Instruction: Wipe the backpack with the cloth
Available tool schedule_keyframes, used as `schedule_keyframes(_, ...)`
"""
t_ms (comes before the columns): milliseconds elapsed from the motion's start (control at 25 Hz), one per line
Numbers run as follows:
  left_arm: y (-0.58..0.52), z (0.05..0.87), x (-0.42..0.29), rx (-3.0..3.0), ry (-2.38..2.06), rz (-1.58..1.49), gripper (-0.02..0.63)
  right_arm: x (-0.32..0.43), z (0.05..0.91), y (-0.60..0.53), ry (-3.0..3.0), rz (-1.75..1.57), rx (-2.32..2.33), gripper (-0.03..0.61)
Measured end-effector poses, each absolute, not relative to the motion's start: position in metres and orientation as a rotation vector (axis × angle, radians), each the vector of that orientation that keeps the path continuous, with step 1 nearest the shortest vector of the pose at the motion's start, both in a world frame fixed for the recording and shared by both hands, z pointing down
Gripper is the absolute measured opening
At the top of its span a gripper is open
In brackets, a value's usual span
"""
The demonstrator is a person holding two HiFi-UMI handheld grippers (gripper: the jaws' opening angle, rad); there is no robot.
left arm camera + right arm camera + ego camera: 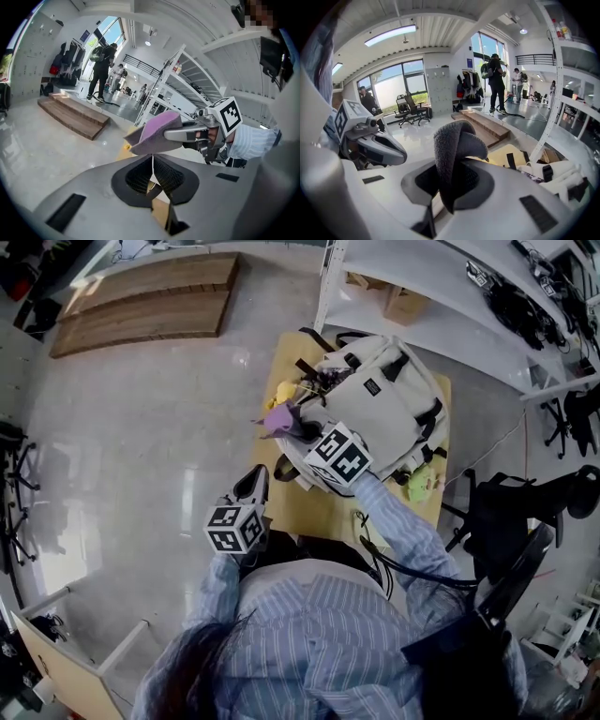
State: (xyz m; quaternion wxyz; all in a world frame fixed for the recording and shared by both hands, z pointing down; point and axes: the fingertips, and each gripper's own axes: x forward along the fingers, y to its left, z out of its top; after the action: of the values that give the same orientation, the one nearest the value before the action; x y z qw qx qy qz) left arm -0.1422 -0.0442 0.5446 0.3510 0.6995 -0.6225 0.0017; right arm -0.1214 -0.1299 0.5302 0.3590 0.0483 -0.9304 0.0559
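Cloth (278, 418) purple (bunched), backpack (403, 404) beige

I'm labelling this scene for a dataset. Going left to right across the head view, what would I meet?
Left hand-held gripper → purple cloth → beige backpack → black chair. The right hand-held gripper, shut on the cloth, overlaps cloth and backpack, so it is left out.

Wearer: blue-and-white striped long-sleeved shirt (309, 634); black cable (405, 569) over the right sleeve. Left gripper (257, 482) and right gripper (300, 427): pale grey moulded shells, black ribbed pads (139, 177), white cubes (234, 526) bearing black square markers.
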Motion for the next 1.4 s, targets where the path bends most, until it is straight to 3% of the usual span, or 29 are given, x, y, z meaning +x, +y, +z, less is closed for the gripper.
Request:
schedule_keyframes(400,-0.044,0.54,-0.141,1.828,-1.603,0.022,0.011,-0.128,0.516,-0.197,-2.398,0.058,0.314,0.041)
schedule_keyframes(640,-0.043,0.541,-0.138,1.829,-1.599,0.028,0.011,-0.106,0.536,-0.174,-2.361,0.087,0.258,0.041)
schedule_keyframes(1400,-0.065,0.541,-0.097,1.937,-1.476,0.074,0.011,0.063,0.556,-0.067,-2.244,0.351,0.385,0.041)
